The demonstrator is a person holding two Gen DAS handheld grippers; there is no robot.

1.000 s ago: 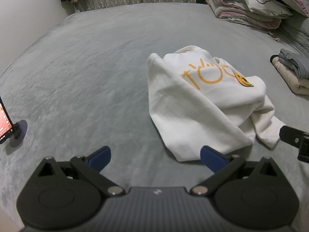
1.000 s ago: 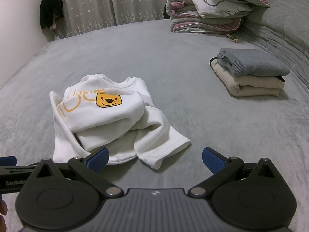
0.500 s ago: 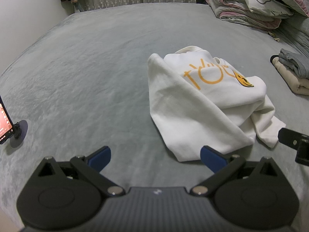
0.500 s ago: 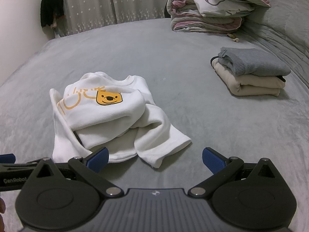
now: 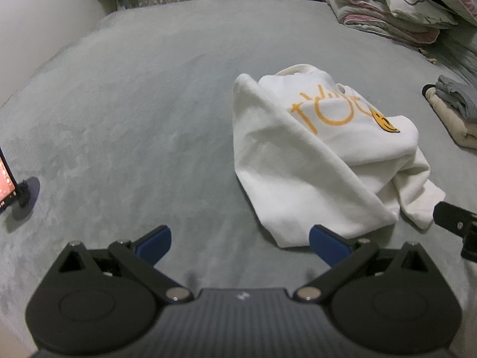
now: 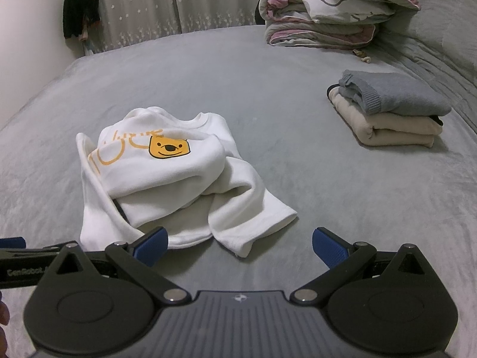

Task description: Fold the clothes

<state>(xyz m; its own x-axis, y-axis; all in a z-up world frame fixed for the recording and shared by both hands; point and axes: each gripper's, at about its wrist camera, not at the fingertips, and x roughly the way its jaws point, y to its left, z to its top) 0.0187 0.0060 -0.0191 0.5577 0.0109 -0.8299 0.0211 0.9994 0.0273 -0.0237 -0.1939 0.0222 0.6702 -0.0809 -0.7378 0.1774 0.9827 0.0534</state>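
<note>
On the bed (image 6: 238,68) both grippers, left (image 5: 240,243) and right (image 6: 240,246), creep closer with fingers spread and empty; the white sweatshirt (image 6: 167,179) stays rumpled, unfolded.

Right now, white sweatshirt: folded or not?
Not folded. The white sweatshirt lies bunched on the bed, layers overlapping unevenly, one sleeve trailing out.

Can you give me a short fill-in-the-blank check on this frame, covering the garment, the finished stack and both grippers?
1. The white sweatshirt carries a yellow ____ face print.
2. In the folded stack, the grey garment lies ____ the cream one.
3. The left gripper and right gripper both have their jaws ____, holding nothing.
4. The sweatshirt lies crumpled on the grey ____.

Missing words: bear; on top of; open; bed
</note>
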